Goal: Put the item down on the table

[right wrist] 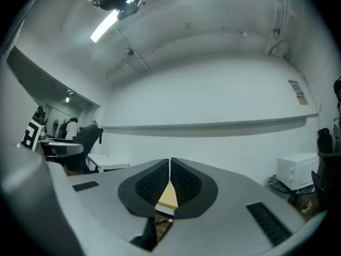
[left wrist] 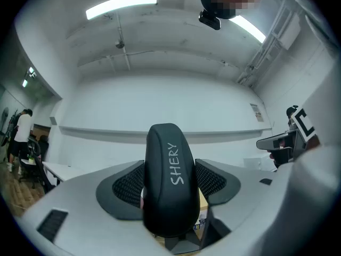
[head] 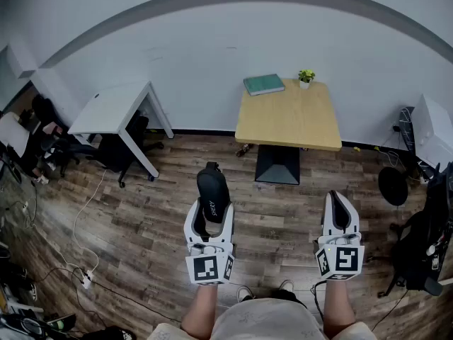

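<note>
Head view: a person stands on a wood floor, well apart from a wooden surface (head: 290,122) that carries a book (head: 264,84) and a plant (head: 306,77). The left tongs (head: 210,214) grasp a black case (head: 211,190), held in the air. The right tongs (head: 340,204) are clenched. Nothing looks done yet: the walk over, the lowering and the release are all left.

Left gripper view: only here do the pads show pressing both sides of the case, along with its white lettering.

Right gripper view: only here is it clear that the jaws meet on nothing.
</note>
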